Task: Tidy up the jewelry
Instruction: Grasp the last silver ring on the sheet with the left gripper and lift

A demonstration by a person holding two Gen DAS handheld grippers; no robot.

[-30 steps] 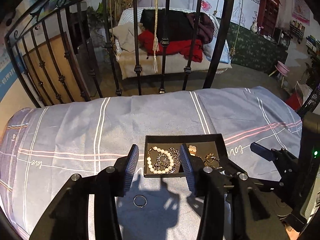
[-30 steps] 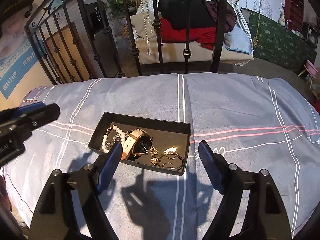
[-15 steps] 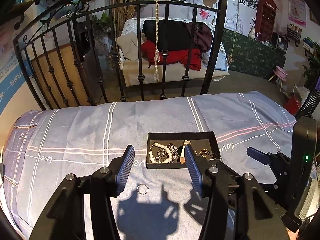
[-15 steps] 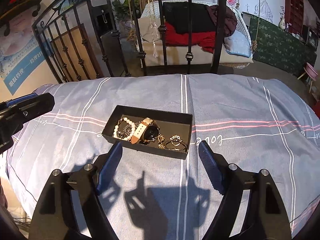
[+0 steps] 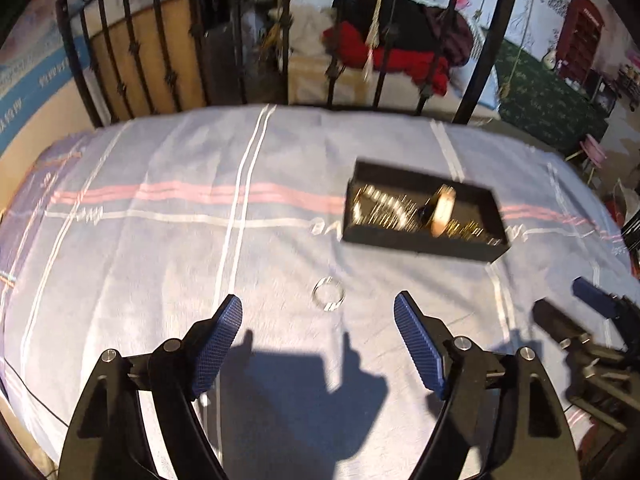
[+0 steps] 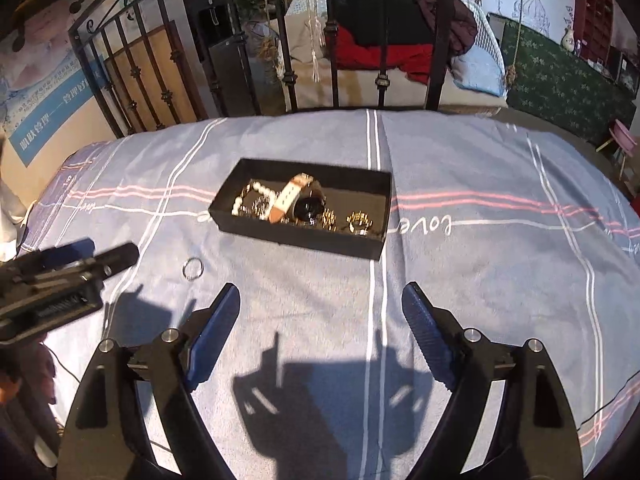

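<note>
At the far left of the right wrist view your left gripper (image 6: 96, 252) pokes in above the bedspread (image 6: 480, 280); in its own view its jaws are released and spread wide, nothing between them. Just right of it, left of centre in the frame, the loose ring (image 6: 193, 269) lies flat on the cloth, well apart from the tray. You will likely find it very light, rigid and slick, and a thin band on soft fabric probably sinks in and skates away; pinch across its outer rim, pads pressing down into the cloth. In the upper middle sits the black tray (image 6: 376, 248), holding a pearl bracelet (image 6: 250, 196), a watch (image 6: 300, 200) with a pale strap, and tangled gold pieces. Your right gripper (image 6: 320, 304), bottom centre, is also released and empty. Right of the tray, the cloth reads "love", upside down.
</note>
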